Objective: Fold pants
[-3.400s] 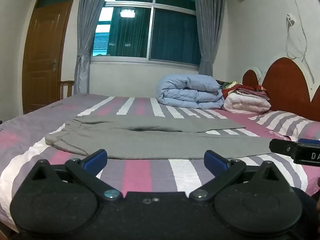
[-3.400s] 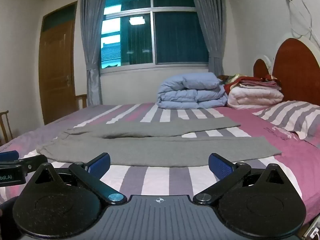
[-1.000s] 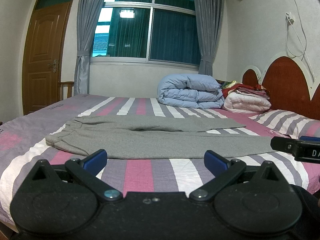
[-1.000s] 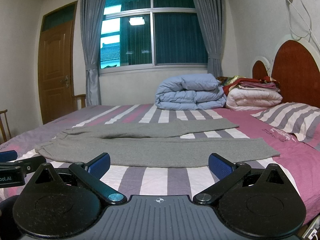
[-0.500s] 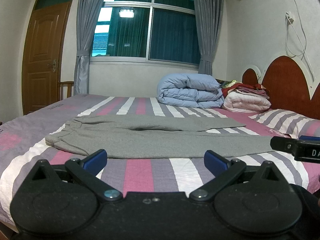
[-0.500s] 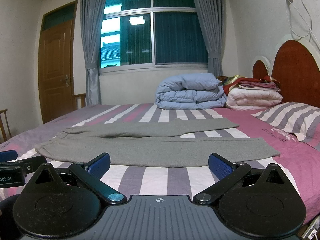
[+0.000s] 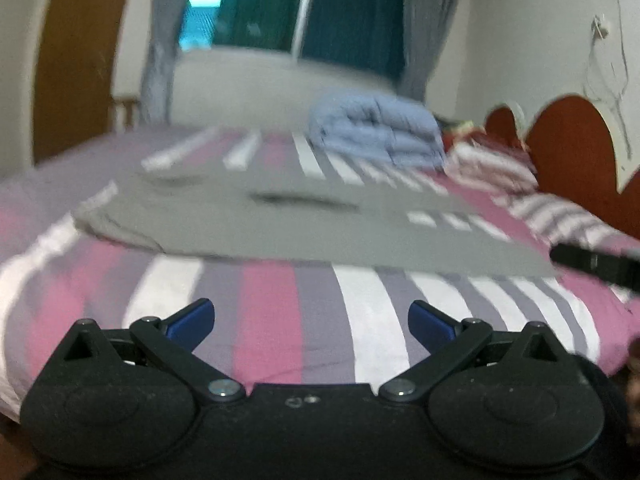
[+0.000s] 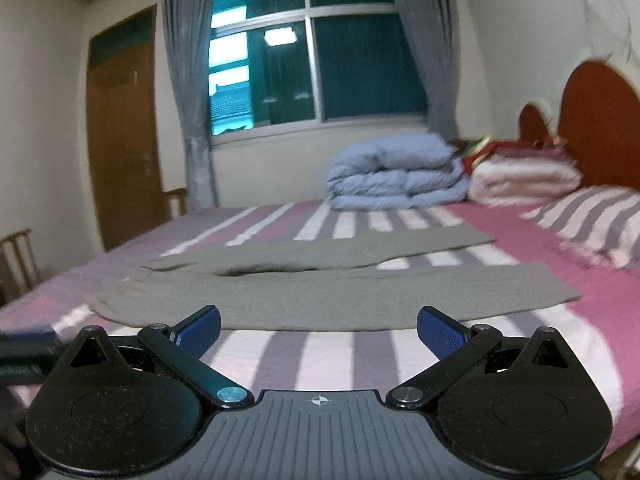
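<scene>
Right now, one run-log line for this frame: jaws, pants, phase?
phase: approach | left gripper: jaws open, empty | right gripper: jaws open, empty | grey pants: flat on striped bed, unfolded, untouched

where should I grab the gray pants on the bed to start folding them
Probably take the gray pants along the near leg's front edge, coming in low from the bed's near side. They lie flat, legs apart, and that edge faces both open tools, left and right.
</scene>
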Available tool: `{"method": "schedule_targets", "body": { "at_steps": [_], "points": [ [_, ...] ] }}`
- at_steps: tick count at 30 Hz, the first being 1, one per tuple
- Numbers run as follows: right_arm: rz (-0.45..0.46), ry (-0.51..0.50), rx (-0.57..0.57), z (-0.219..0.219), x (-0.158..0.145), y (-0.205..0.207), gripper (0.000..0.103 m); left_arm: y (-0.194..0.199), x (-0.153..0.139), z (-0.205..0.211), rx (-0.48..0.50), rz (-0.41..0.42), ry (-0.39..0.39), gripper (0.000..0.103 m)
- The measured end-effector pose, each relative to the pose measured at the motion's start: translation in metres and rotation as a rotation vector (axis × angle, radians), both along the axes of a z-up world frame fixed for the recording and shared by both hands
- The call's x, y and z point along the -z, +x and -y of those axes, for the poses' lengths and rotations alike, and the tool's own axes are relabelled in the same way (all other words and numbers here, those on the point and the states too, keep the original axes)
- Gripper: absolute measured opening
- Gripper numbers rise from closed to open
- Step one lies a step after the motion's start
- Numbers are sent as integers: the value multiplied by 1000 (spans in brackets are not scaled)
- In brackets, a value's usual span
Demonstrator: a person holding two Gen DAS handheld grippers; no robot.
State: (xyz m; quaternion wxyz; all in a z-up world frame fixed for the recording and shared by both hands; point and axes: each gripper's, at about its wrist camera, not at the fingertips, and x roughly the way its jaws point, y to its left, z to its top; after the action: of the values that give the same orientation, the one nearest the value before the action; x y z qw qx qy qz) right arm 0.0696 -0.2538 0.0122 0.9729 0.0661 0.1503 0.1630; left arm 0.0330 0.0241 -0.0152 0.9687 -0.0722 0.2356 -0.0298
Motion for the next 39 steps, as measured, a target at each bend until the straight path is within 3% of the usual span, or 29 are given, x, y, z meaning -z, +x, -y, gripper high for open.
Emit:
{"method": "schedule_targets", "body": {
  "at_steps": [3, 6, 8, 11, 16, 23, 26, 29, 35, 39],
  "points": [
    [31, -29, -45, -2, -8, 19, 103, 16, -4, -23, 24, 11, -6, 97],
    [50, -79, -87, -9, -25, 54, 103, 44, -19, -53, 15, 65, 78, 93],
    [37, -86, -121, -13, -40, 88, 103, 74, -28, -85, -9, 65, 91, 84],
    [11, -69, -177, -18, -63, 147, 103, 122, -40, -134, -59, 71, 110, 83],
    [-36, -108, -231, -49, -78, 257, 103, 213, -38, -208, -116, -27, 116, 77],
    [-107, -237, -335, -151, -29, 391, 102, 335, -14, -281, -103, -140, 196, 72],
    [-148, -294, -387, -192, -1, 438, 66, 375, -6, -296, -81, -162, 195, 66],
    [-147, -316, -422, -214, 19, 472, 65, 408, 3, -308, -49, -177, 187, 66],
    [-169, -374, -499, -240, 48, 528, 66, 463, 31, -332, -11, -299, 210, 63],
    [-191, -423, -569, -252, 57, 550, 65, 479, 44, -349, 55, -329, 150, 66]
  ]
}}
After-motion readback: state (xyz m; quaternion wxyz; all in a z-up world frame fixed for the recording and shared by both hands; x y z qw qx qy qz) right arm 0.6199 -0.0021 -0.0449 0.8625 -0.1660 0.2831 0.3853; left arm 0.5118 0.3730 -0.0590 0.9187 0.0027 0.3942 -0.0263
